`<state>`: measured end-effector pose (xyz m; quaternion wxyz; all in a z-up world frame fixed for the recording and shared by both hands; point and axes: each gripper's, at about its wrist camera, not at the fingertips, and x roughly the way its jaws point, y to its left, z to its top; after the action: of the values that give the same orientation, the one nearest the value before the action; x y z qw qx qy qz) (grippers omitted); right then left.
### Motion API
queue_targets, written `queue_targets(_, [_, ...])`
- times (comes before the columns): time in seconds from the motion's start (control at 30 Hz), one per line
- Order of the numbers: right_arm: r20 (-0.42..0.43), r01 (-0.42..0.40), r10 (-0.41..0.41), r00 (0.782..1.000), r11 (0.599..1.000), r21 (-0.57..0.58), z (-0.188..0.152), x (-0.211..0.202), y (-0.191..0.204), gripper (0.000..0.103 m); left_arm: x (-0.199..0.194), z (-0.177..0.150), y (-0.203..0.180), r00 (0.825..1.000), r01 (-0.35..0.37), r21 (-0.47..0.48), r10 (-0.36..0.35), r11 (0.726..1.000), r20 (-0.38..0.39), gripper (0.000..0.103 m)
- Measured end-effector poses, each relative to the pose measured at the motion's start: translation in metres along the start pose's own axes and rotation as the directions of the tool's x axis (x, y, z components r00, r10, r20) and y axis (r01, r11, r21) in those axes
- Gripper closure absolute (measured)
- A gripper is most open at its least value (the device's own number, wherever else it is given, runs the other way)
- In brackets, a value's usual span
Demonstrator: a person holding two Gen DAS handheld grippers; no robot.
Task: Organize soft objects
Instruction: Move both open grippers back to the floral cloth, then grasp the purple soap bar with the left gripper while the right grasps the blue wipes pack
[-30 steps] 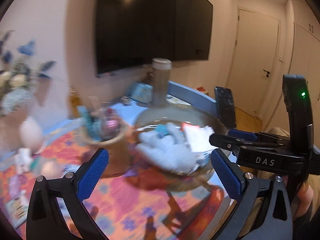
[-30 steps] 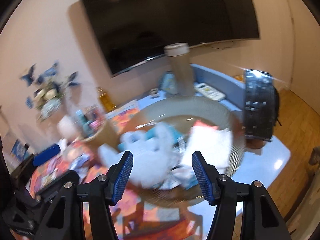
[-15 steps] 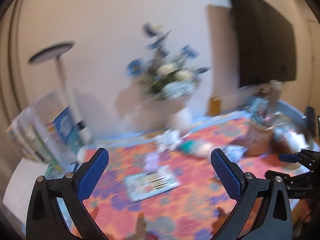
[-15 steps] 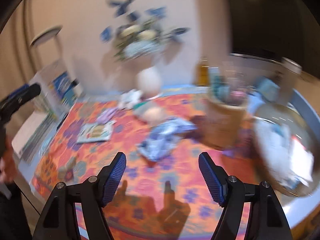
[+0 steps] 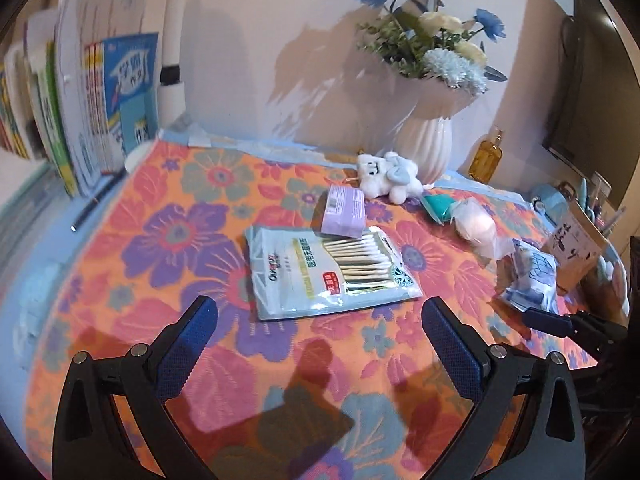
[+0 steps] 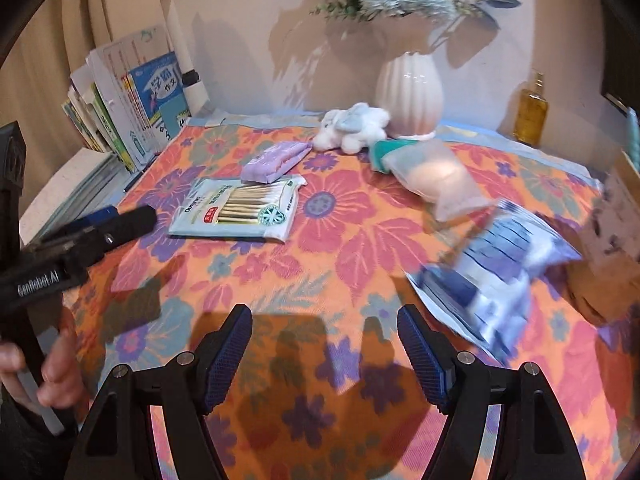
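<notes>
Floral cloth (image 5: 168, 240) in orange and purple is covering the table, with a white vase (image 5: 424, 148) of flowers standing at the back. Both grippers are hovering over it: the left gripper (image 5: 318, 344) is gaping wide with nothing between its jaws, and the right gripper (image 6: 325, 356) (jaws have just been opening) is likewise empty. A white plush toy (image 5: 386, 176) is lying against the vase, a cotton-swab pack (image 5: 332, 268) mid-cloth, a purple tissue pack (image 5: 344, 210) overlapping its far edge

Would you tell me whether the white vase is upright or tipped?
Upright: the white vase stands on its base behind the plush toy, flowers rising.
</notes>
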<state>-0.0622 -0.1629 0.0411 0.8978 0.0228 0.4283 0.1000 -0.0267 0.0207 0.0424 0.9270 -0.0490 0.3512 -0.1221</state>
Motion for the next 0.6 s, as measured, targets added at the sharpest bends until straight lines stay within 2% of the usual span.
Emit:
queue_targets(0.13, [0.032, 0.042, -0.042, 0.999, 0.999, 0.0, 0.008, 0.015, 0.007, 0.03, 0.007, -0.007, -0.006, 0.999, -0.05, 0.003, 0.05, 0.999, 0.017, 0.001])
queue_targets(0.23, [0.043, 0.096, -0.097, 0.994, 0.995, 0.009, 0.008, 0.023, 0.008, 0.029, 0.002, -0.009, -0.008, 0.994, -0.089, 0.009, 0.088, 0.996, 0.058, 0.001])
queue_targets(0.33, [0.065, 0.124, -0.125, 0.99, 0.992, 0.028, 0.007, 0.02, 0.005, 0.029, 0.002, -0.012, -0.017, 0.989, -0.135, 0.058, 0.131, 0.989, 0.07, 0.001])
queue_targets(0.43, [0.084, 0.142, -0.147, 0.986, 0.988, 0.069, 0.006, 0.018, -0.001, 0.018, 0.003, -0.013, -0.027, 0.984, -0.168, 0.114, 0.16, 0.979, 0.077, 0.001])
queue_targets(0.6, [0.081, 0.132, -0.139, 0.987, 0.987, 0.091, 0.004, 0.017, -0.005, 0.016, 0.003, -0.012, -0.025, 0.985, -0.164, 0.116, 0.156, 0.98, 0.07, 0.001])
